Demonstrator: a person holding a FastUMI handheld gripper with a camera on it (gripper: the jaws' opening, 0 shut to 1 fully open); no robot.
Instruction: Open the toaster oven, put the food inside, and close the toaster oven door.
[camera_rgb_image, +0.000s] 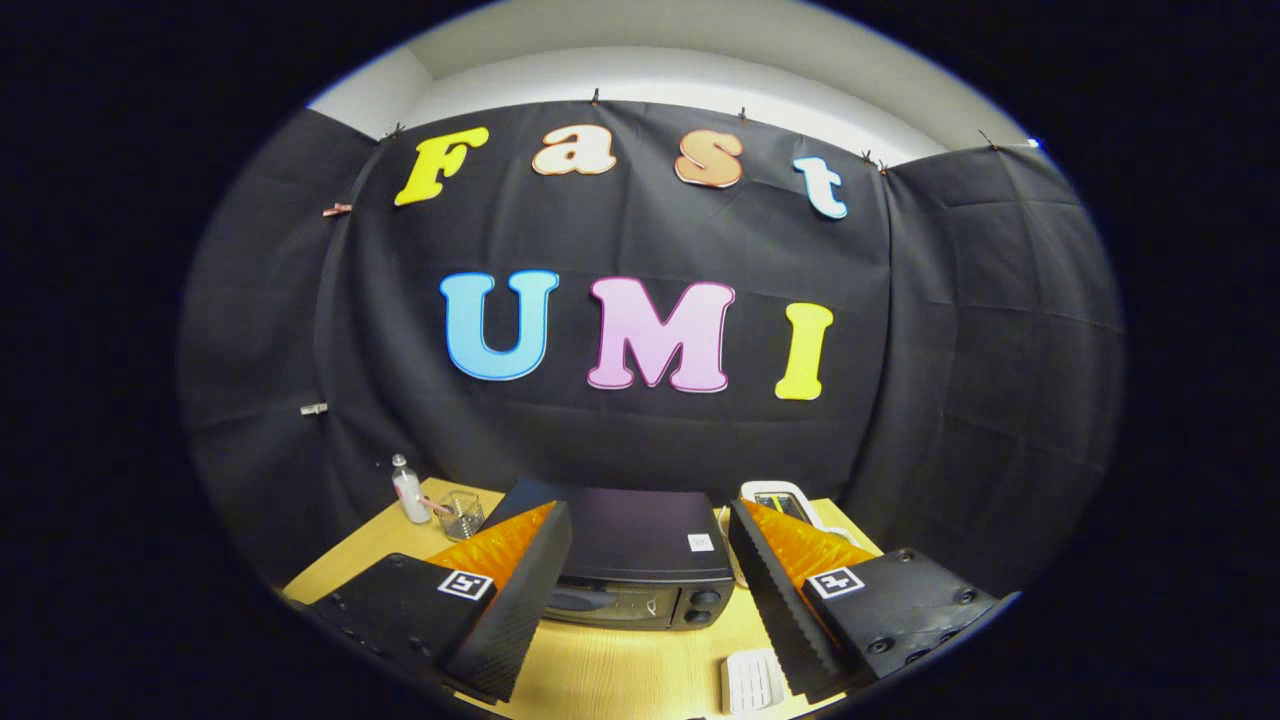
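The oven (640, 560) is sitting on the table (620, 670) just ahead of the gripper (650, 560), seen between the two fingers, w/ its front (door and two knobs at the right of that face) facing the camera and its long axis running side to side across the table. The door is standing shut. The gripper is hanging above the table w/ fingers spread wide, gripping nothing; the oven's width is nearly filling the gap between the tips. One white ribbed dish (752, 682) is lying on the table nearer the camera, beside the right finger (780, 590). Behind the oven's right side one white device (785, 500) is peeking out. To the oven's left, beyond the left finger (520, 590), one small bottle (408, 490) and one clear cup (462, 515) are standing close together (contents too small to tell).
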